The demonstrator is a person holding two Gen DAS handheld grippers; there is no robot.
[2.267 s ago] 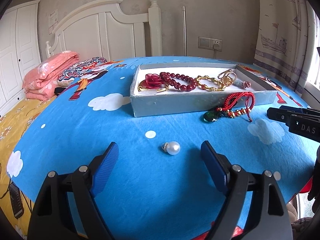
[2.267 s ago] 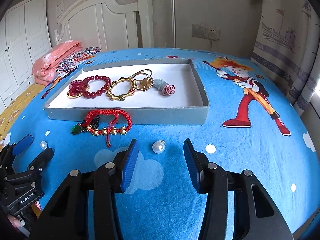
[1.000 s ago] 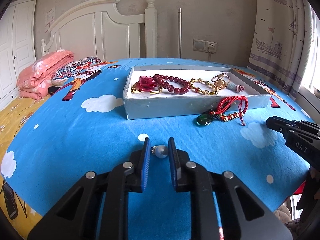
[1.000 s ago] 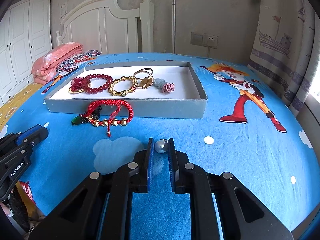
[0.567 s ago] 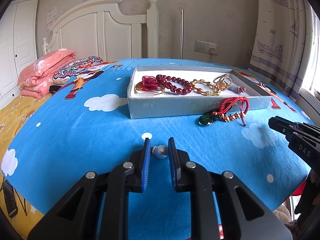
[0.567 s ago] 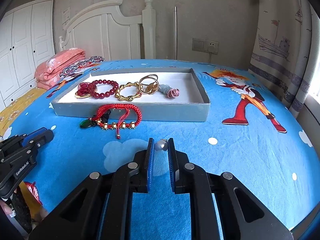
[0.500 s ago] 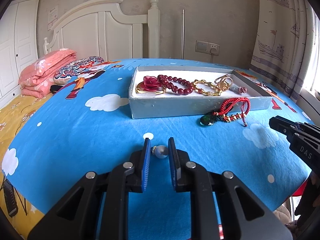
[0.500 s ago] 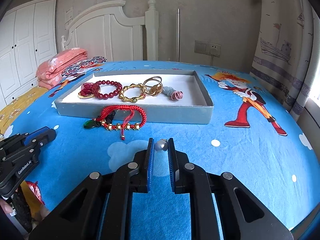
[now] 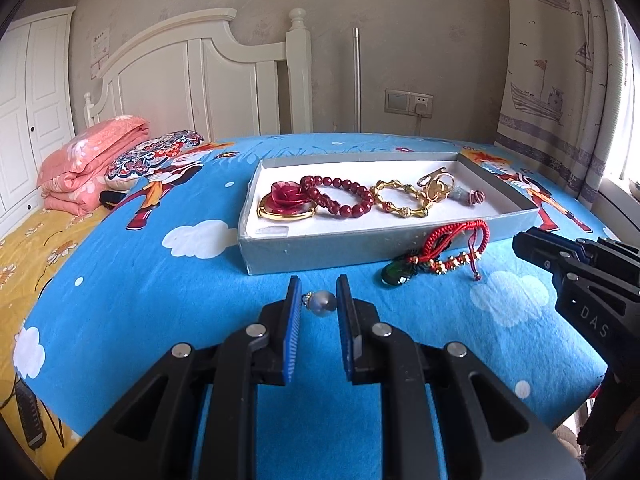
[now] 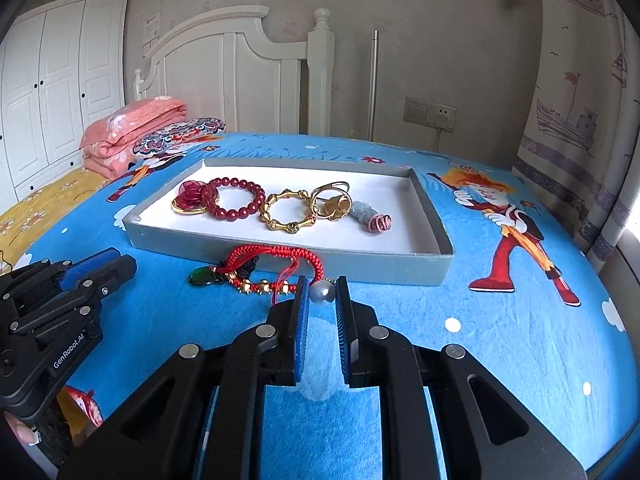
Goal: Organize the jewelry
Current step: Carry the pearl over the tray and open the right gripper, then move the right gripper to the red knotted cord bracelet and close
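Your left gripper grips a pearl earring, metal cap pointing left, long axis crosswise. Your right gripper grips another pearl earring, cap pointing away. Both hang above the blue bedspread, nearer the gray tray than a second ago.

Looking forward and slightly down along each gripper's fingers, close over the bed, both sharing the tray ahead.
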